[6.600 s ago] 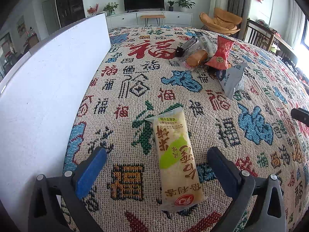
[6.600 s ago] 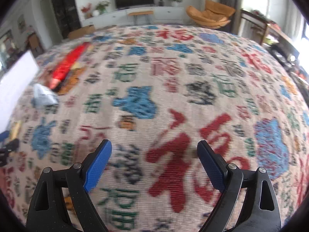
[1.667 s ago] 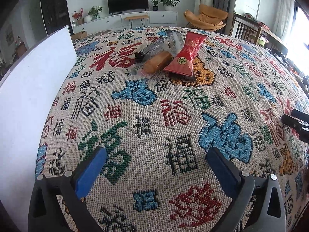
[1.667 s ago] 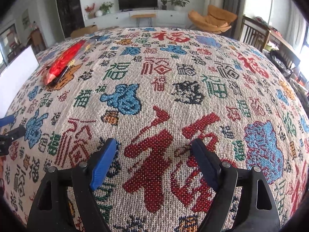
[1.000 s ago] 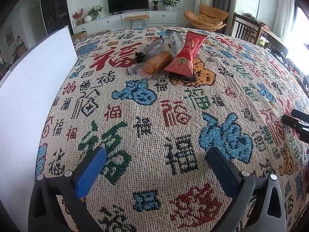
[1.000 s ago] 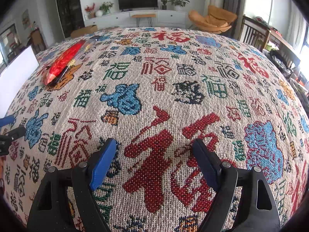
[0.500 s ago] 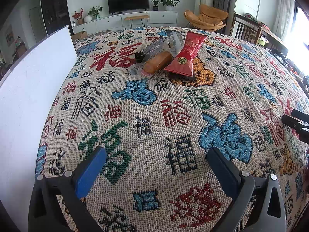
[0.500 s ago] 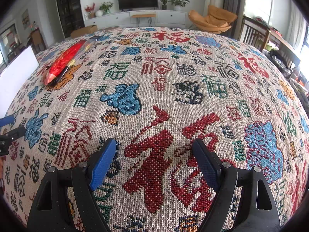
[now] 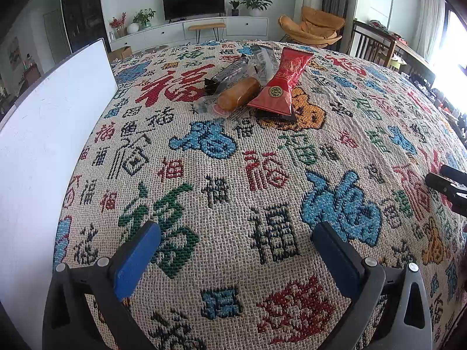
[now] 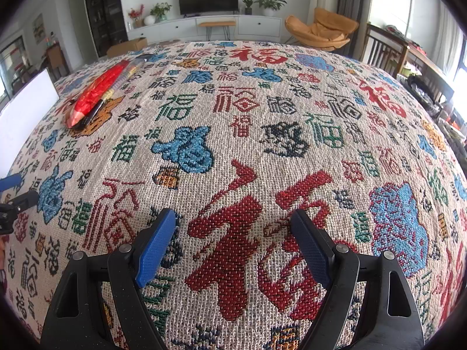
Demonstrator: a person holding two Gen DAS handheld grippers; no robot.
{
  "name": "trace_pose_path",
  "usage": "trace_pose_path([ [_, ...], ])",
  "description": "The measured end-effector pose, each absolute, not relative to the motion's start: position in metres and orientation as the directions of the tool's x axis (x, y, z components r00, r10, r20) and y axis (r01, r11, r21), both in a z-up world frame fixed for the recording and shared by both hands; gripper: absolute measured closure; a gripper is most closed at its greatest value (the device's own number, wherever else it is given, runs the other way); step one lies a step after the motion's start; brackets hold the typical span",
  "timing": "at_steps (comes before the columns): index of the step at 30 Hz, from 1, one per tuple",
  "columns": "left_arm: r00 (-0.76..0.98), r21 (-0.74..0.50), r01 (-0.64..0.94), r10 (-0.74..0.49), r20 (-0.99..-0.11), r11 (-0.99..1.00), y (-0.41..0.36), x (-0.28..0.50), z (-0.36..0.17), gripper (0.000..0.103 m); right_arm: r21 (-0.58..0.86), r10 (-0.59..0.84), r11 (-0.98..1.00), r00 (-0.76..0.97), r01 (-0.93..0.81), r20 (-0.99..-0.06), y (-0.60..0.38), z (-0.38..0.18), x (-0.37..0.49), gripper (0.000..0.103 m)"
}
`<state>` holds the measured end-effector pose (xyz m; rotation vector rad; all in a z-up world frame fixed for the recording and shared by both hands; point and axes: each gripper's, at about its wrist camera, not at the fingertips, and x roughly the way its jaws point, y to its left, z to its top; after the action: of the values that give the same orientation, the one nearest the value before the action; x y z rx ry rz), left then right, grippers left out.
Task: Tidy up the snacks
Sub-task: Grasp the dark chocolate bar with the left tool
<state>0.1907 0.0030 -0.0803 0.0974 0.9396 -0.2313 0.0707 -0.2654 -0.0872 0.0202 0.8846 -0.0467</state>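
Left gripper point(image 9: 233, 250): jaws spread wide, nothing between them, over the patterned desk point(image 9: 262, 175). Right gripper point(image 10: 233, 242): likewise apart and empty. Snack pile at 12 o'clock in the left view: red packet point(image 9: 283, 84), touching orange-brown roll point(image 9: 238, 97), dark wrapper point(image 9: 230, 73). White board point(image 9: 49, 134) at 9 o'clock.

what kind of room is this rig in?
Most likely a home living room: a TV on a low white cabinet, an orange lounge chair, and potted plants behind the cloth-covered table.
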Motion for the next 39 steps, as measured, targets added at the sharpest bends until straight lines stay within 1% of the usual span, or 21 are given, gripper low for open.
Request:
trace_pose_path([
  [2,0.548,-0.037,0.272,-0.186,-0.816,0.962,0.004,0.194,-0.079,0.000,-0.001,-0.032,0.999,0.633,0.049,-0.774,-0.265,-0.087,0.071,0.019],
  [5,0.499,-0.121,0.293,-0.260,-0.827,0.948,0.011,0.220,-0.065,0.000,-0.002,-0.032,0.999,0.633,0.049,-0.774,-0.266,-0.087,0.071,0.019],
  [8,0.534,-0.150,0.224,-0.250,-0.807,0.963,0.022,0.263,-0.040,0.001,-0.002,-0.032,0.999,0.633,0.049,-0.774,-0.265,-0.087,0.071,0.019],
  [11,0.548,-0.212,0.153,-0.262,-0.795,0.965,0.027,0.317,-0.023,0.001,-0.002,-0.032,0.999,0.633,0.049,-0.774,-0.265,-0.087,0.071,0.019],
  [12,0.541,-0.211,0.139,-0.253,-0.802,0.967,0.026,0.334,-0.022,0.002,-0.002,-0.032,0.999,0.633,0.049,-0.774,-0.266,-0.087,0.070,0.019],
  [15,0.511,-0.158,0.142,-0.209,-0.834,0.977,0.012,0.379,-0.030,0.010,-0.001,-0.032,0.999,0.633,0.049,-0.774,-0.265,-0.087,0.070,0.019],
  [17,0.488,-0.114,0.175,-0.187,-0.852,0.978,0.000,0.398,-0.041,0.019,-0.001,-0.032,0.999,0.633,0.049,-0.774,-0.265,-0.087,0.070,0.019],
  [20,0.455,-0.057,0.211,-0.150,-0.878,0.976,-0.014,0.416,-0.060,0.023,-0.001,-0.032,0.999,0.632,0.049,-0.774,-0.265,-0.087,0.070,0.018],
  [22,0.446,-0.054,0.205,-0.142,-0.884,0.977,-0.016,0.420,-0.068,0.024,-0.002,-0.032,0.999,0.632,0.049,-0.774,-0.265,-0.087,0.070,0.018],
  [23,0.465,-0.051,0.202,-0.141,-0.874,0.978,-0.016,0.419,-0.069,0.032,-0.002,-0.032,0.999,0.632,0.049,-0.774,-0.265,-0.087,0.070,0.018],
  [24,0.486,-0.055,0.212,-0.154,-0.860,0.976,-0.016,0.416,-0.068,0.042,-0.002,-0.032,0.999,0.633,0.049,-0.774,-0.265,-0.087,0.070,0.018],
  [25,0.500,-0.061,0.234,-0.174,-0.848,0.970,-0.018,0.411,-0.068,0.065,-0.002,-0.032,0.999,0.632,0.049,-0.774,-0.265,-0.087,0.070,0.018],
  [26,0.504,-0.059,0.253,-0.183,-0.844,0.966,-0.020,0.406,-0.068,0.081,-0.002,-0.032,0.999,0.632,0.049,-0.774,-0.265,-0.087,0.070,0.018],
  [28,0.496,-0.072,0.278,-0.208,-0.843,0.958,-0.020,0.392,-0.067,0.084,-0.002,-0.032,0.999,0.632,0.049,-0.774,-0.265,-0.087,0.070,0.018],
  [31,0.457,-0.198,0.270,-0.307,-0.835,0.942,-0.009,0.353,-0.066,0.085,-0.001,-0.031,0.999,0.632,0.049,-0.774,-0.265,-0.087,0.070,0.018],
  [34,0.401,-0.317,0.291,-0.416,-0.816,0.903,-0.004,0.292,-0.063,0.085,-0.001,-0.032,0.999,0.632,0.049,-0.774,-0.265,-0.087,0.070,0.018],
  [37,0.406,-0.340,0.265,-0.424,-0.809,0.902,0.004,0.234,-0.055,0.085,-0.001,-0.032,0.999,0.632,0.049,-0.774,-0.265,-0.087,0.070,0.018],
  [39,0.442,-0.321,0.224,-0.389,-0.808,0.920,0.018,0.213,-0.049,0.085,-0.001,-0.031,0.999,0.633,0.048,-0.774,-0.265,-0.087,0.070,0.018],
])
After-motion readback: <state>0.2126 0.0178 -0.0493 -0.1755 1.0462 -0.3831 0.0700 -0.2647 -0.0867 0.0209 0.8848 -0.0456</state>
